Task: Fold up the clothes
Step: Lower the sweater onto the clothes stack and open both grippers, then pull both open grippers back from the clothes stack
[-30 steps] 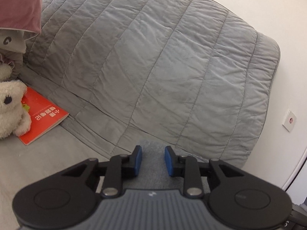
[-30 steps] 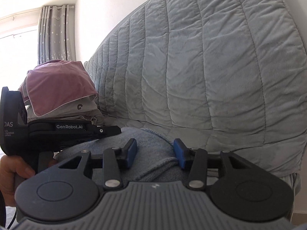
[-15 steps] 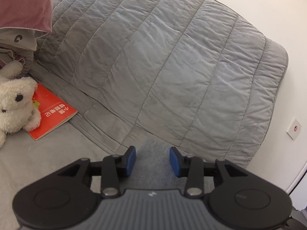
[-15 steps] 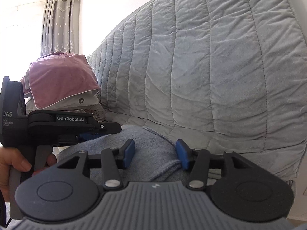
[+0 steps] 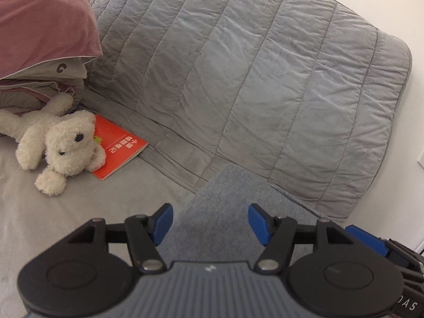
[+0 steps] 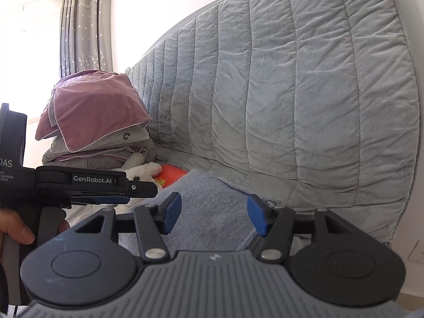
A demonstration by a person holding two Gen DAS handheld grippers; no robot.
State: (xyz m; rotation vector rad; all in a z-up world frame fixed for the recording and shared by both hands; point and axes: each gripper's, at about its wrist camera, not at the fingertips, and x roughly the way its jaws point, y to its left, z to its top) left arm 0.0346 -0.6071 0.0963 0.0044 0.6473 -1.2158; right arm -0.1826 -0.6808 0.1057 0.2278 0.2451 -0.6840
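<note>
A blue-grey knit garment (image 5: 228,212) lies on the grey bed sheet (image 5: 79,212), its far end against the foot of the quilted grey headboard cover (image 5: 251,92); it looks flat and straight-edged from the left wrist view, though how many layers it has cannot be told. The left gripper (image 5: 210,224) hovers just above its near part with fingers spread wide, pinching nothing; the right gripper (image 6: 214,217) is likewise spread over the same cloth, gripping nothing, near a stitched edge (image 6: 238,186) on its right side. A white plush bear (image 5: 63,148) and a red booklet (image 5: 116,148) lie just beside, before a stack of mauve and grey bedding (image 5: 45,39). The likely risks: a finger closing on the sheet along with the knit, or catching only the top layer, so that any lift drags the cloth askew; a wide sweep could also knock the bear.
</note>
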